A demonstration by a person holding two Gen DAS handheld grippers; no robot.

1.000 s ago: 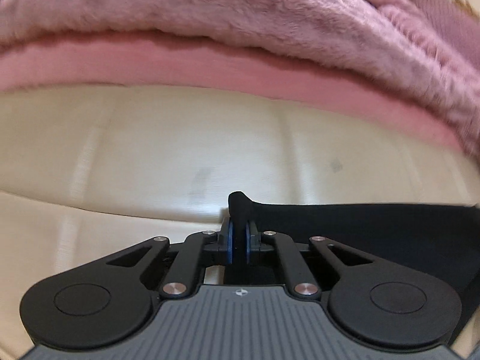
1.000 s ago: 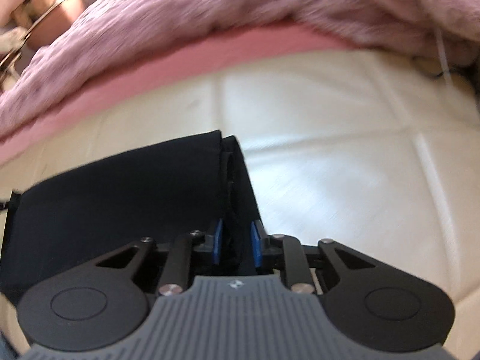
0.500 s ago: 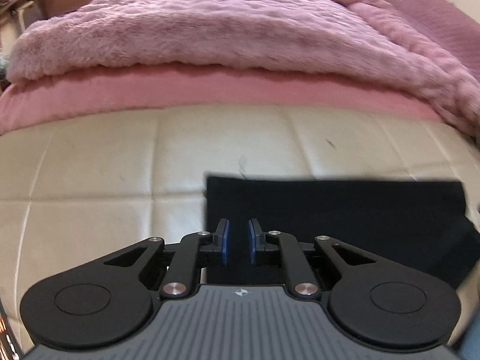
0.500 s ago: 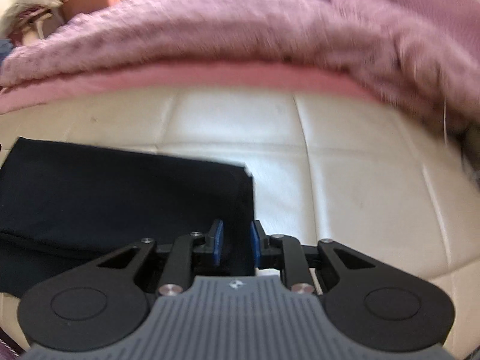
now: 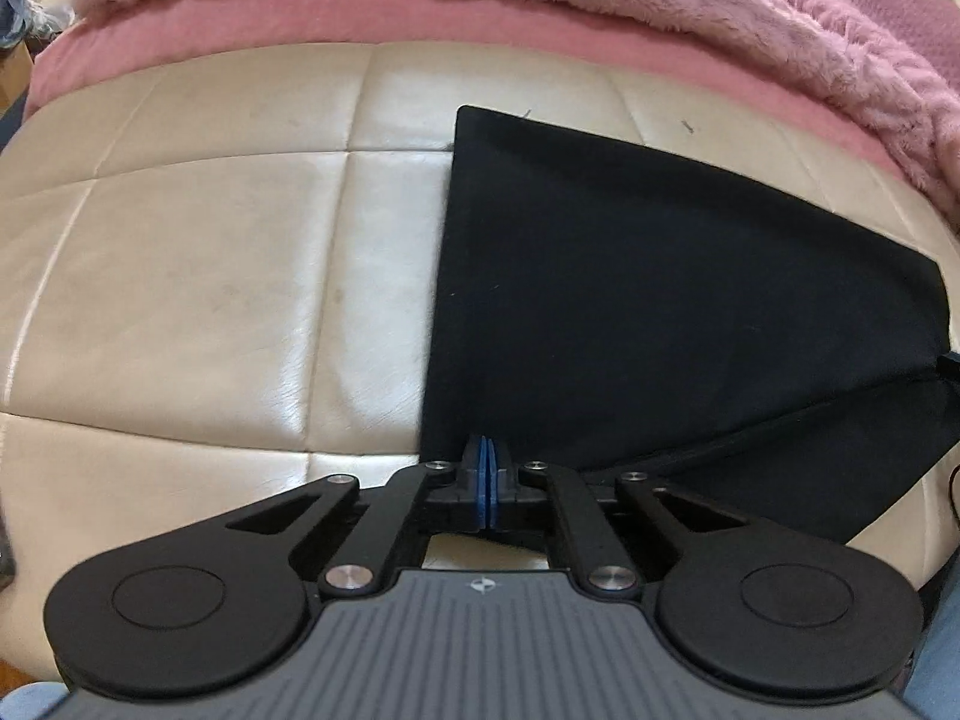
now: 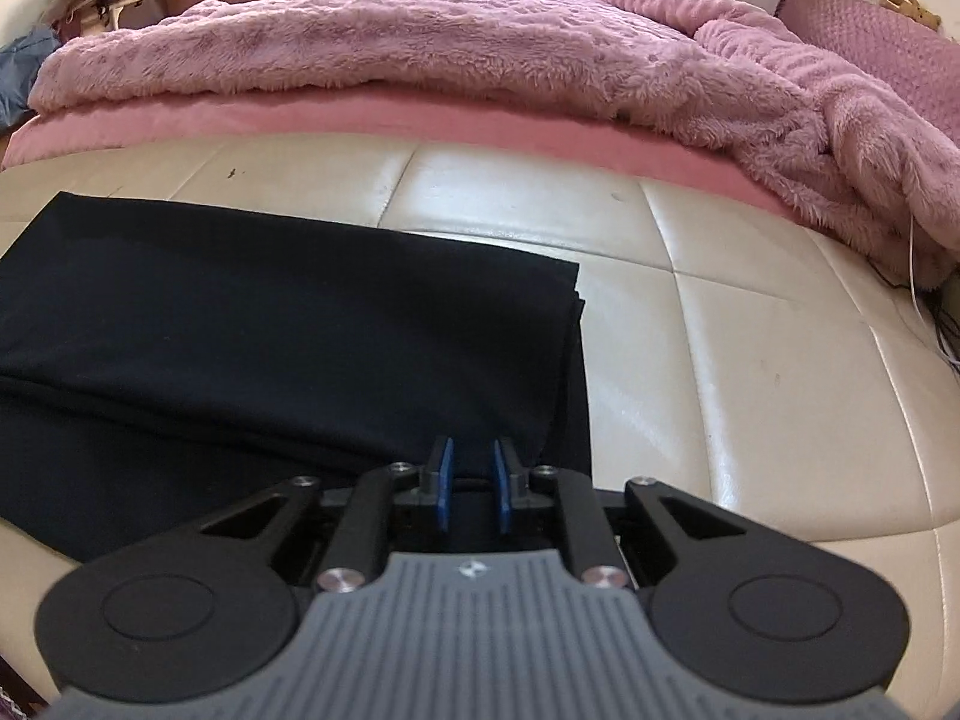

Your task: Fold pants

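The blue pads of the left gripper (image 5: pixel 486 450) were seen pressed together, the jaws closing, with no cloth visible between them; the pad tips stood just at the near left corner of the black pants (image 5: pixel 660 276). From this corner the pants spread toward 1 and 2 o'clock over the cream padded surface (image 5: pixel 210 300), and a diagonal fold line was seen running toward 3 o'clock.

The pads of the right gripper (image 6: pixel 473 471) were held a little apart, and the jaws were closing. Black cloth lay in the gap between them, but it could not be told whether the pads pressed on it. In the right wrist view the pants were laid flat from 9 to 12 o'clock of the fingers, with their layered right edge close at 1 o'clock.

Beyond the pants, at 12 o'clock, a pink sheet (image 6: pixel 360 120) and a fluffy pink blanket (image 6: pixel 420 36) were seen on the bed.
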